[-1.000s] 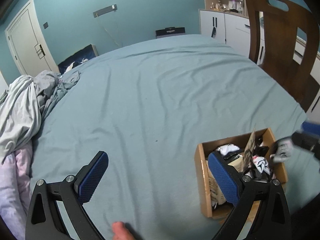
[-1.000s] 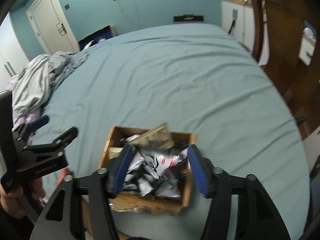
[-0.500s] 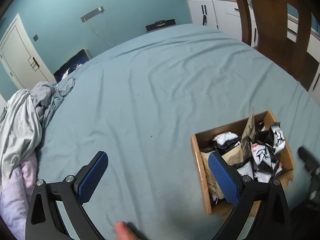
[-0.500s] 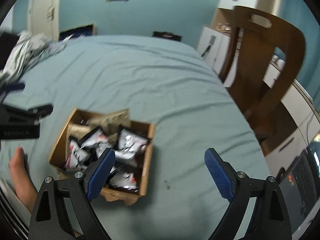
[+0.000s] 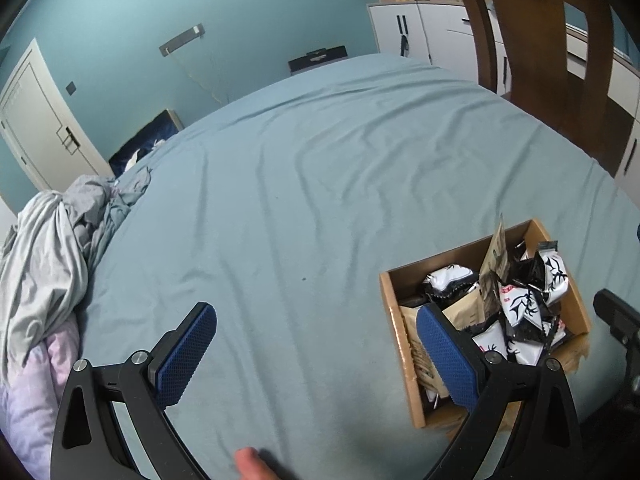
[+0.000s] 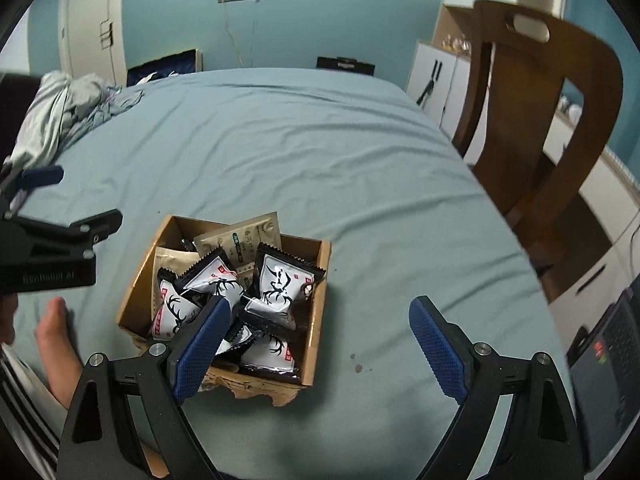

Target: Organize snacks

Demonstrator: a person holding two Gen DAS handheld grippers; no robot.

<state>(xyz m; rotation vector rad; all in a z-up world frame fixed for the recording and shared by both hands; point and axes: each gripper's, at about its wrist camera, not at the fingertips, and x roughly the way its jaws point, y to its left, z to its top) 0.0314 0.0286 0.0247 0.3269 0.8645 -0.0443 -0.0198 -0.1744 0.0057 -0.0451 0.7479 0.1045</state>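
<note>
A cardboard box sits on the teal bed sheet, filled with several black-and-white snack packets and beige packets. My right gripper hovers over the box's near right corner, open wide, its left pad above the packets and nothing between the pads. My left gripper is open too, over bare sheet to the left of the box, with its right finger in front of the box's contents. The left gripper also shows at the left edge of the right wrist view.
Crumpled grey bedding lies at the bed's left side. A wooden chair and white cabinets stand to the right, with a laptop at the lower right. A person's bare skin rests on the sheet left of the box.
The right gripper's jaws, which were close around black-and-white packets over the box, have spread wide; the packets now lie in the box. The left gripper rolled slightly.
</note>
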